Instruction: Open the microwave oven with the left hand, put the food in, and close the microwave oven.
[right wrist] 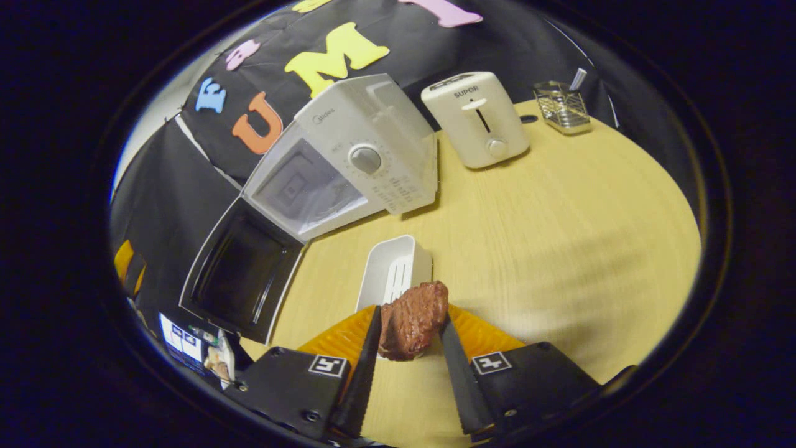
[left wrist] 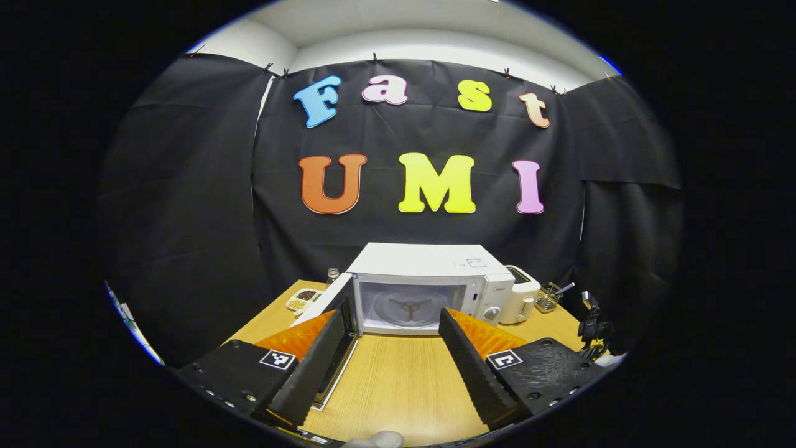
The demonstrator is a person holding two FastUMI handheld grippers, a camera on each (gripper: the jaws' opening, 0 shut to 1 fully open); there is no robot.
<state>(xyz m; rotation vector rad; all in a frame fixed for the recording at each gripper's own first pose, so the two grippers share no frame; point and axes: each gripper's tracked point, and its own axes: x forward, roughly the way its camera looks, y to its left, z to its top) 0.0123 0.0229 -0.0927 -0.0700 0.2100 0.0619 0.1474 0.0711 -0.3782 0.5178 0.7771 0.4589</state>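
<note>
Both jaws differ: the right gripper (right wrist: pixel 407 342) pinches the soft, light steak (right wrist: pixel 413 320) mid-slab, microwave (right wrist: pixel 348 155) at eleven o'clock, door (right wrist: pixel 239 277) open, while the left gripper (left wrist: pixel 398 354) gapes empty.

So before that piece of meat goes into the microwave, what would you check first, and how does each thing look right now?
1. Microwave door swung open: ok.
2. Microwave cavity free, bare turntable: ok.
3. Meat pinched between both fingers of the right gripper: ok.
4. Left gripper open, holding nothing: ok.
5. White tray on the table lies between meat and microwave; lift over it: cannot tell clearance.
6. Toaster stands apart from the path: ok.
</note>
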